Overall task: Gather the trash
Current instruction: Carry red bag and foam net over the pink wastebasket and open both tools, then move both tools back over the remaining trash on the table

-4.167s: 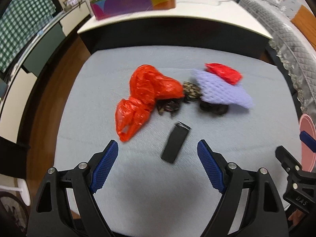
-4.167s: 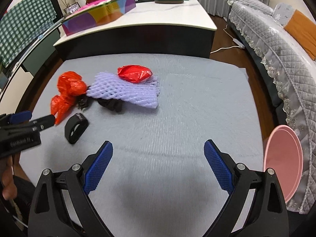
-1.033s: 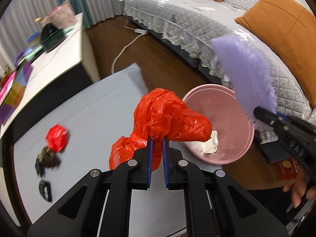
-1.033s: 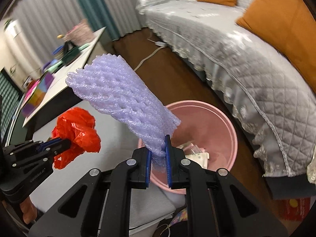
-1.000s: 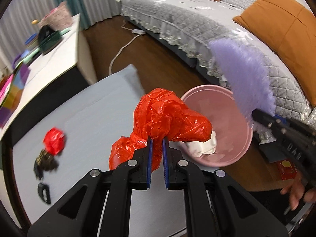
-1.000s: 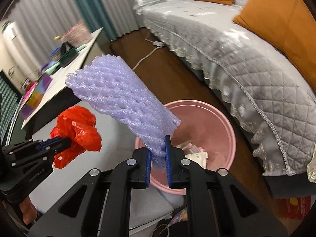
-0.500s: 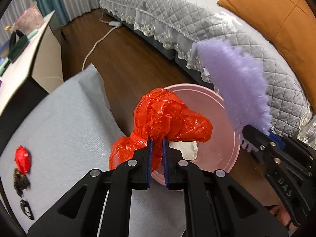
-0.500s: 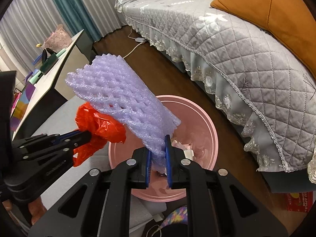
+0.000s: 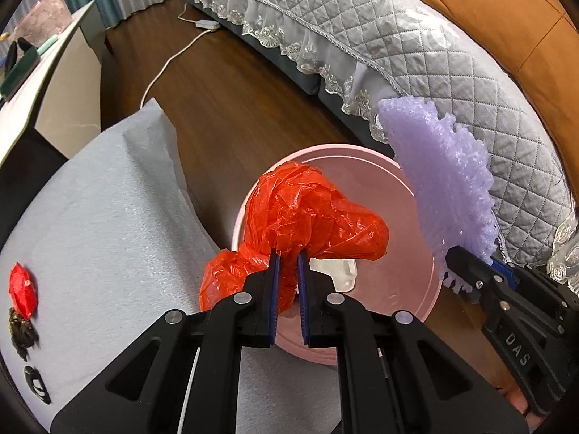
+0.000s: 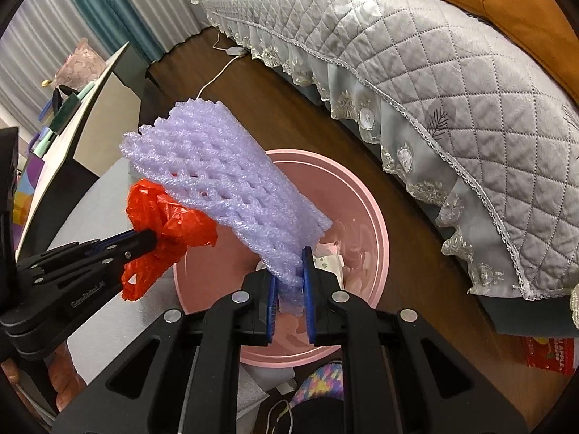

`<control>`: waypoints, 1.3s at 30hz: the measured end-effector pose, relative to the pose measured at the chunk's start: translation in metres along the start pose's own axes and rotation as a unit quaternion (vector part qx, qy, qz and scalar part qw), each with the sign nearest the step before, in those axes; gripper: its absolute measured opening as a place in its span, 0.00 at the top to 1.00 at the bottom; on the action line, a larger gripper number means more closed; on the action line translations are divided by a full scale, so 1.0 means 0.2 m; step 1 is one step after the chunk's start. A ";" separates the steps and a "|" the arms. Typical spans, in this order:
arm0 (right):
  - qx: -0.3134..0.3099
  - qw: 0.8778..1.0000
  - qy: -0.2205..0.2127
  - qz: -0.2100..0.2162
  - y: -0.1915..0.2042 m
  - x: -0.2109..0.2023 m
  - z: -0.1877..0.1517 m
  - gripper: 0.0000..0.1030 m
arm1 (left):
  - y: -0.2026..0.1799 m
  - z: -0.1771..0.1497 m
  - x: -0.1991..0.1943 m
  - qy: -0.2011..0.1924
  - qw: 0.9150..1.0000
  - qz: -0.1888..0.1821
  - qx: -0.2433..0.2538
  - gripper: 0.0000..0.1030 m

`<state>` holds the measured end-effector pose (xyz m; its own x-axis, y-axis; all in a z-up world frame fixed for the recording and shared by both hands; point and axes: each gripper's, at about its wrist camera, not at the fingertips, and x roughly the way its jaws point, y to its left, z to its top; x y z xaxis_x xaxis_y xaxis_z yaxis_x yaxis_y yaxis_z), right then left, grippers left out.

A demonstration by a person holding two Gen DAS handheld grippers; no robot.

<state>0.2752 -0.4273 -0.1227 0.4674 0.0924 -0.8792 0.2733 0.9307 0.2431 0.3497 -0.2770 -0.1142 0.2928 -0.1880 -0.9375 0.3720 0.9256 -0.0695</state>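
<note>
- We took the pink bin (image 9: 427, 282) as our landmark; it stood on the dark wood floor (image 9: 224, 108) between the grey-covered table (image 9: 101, 238) and the quilted sofa (image 9: 416, 54).
- Our left gripper (image 9: 287, 264) had its jaws pinched almost together on a neck of the crumpled red plastic bag (image 9: 311, 213), whose bulk hung over the table-side part of the bin's mouth, with one lobe trailing back over the rim towards the table.
- Our right gripper (image 10: 291, 278) was likewise clamped nearly closed, on the lower end of the purple foam net (image 10: 224, 184). The net's long axis rose up and away from the jaws, slanting towards the table side, while the clamped end sat above the bin's opening.
- We judged both pieces placed for release. The right gripper looked nearer the middle of the bin; the bag's trailing lobe might catch the rim.
- White paper scraps (image 10: 331, 262) already lay inside the bin.
- Well away from the bin, on the far part of the table, a small red wad (image 9: 22, 294), a dark clump (image 9: 21, 331) and a black clip (image 9: 36, 383) waited uncollected.
- A white cable (image 9: 170, 61) ran across the floor beyond the bin.
</note>
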 end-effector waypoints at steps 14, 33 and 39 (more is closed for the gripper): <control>0.024 1.000 0.010 -0.005 -0.04 0.04 0.01 0.46 | -0.03 0.05 0.04 -0.002 1.000 -0.005 -0.020 0.21; 0.053 0.997 -0.063 -0.008 -0.03 -0.11 0.04 0.15 | 0.10 -0.08 -0.18 -0.024 0.998 0.039 -0.036 0.19; 0.027 0.992 -0.122 0.032 0.12 -0.27 0.02 0.11 | 0.23 -0.22 -0.38 -0.061 0.994 0.074 -0.046 0.19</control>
<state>0.2602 -0.4121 -0.0671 0.6728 0.0556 -0.7377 0.2787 0.9047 0.3223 0.3061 -0.2057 -0.0610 0.4447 -0.0815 -0.8920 0.2362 0.9713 0.0291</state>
